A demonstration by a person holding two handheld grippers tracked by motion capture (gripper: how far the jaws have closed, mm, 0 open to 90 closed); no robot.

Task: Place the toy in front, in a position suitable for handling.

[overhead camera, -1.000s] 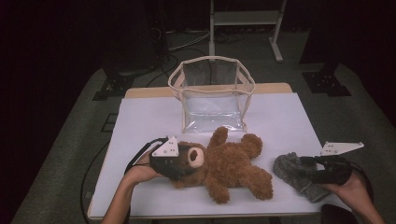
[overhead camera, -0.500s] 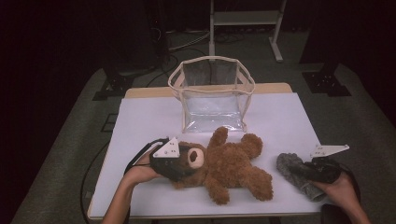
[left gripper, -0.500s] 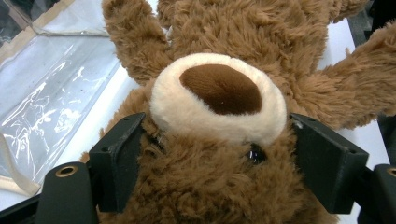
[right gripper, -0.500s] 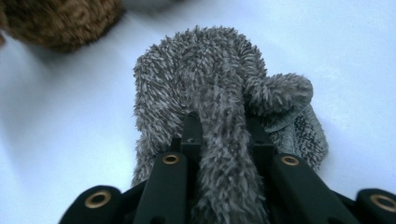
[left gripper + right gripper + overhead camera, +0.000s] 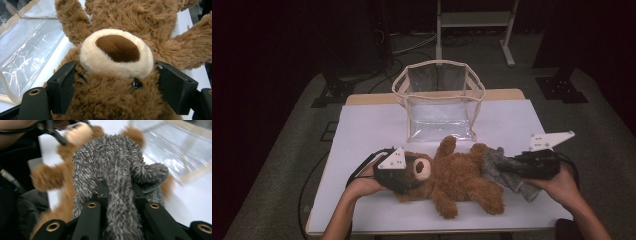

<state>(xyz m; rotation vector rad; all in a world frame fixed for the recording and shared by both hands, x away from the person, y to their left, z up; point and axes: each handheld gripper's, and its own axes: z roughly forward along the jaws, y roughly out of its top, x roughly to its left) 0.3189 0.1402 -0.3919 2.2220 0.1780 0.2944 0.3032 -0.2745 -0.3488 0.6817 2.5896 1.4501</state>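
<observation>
Lying over the teddy bear [image 5: 457, 177], the grey cloth [image 5: 117, 177] sits clamped in the right hand-held gripper [image 5: 120, 192].

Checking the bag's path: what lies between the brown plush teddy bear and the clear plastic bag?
Bare white table between teddy bear and bag, in the high view.

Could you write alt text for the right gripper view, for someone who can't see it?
A black two-jaw claw pinches a fuzzy grey fabric mitten, lifting it in front of a blurred brown plush teddy bear lying on a white table. A clear plastic bag with beige trim stands behind.
</observation>
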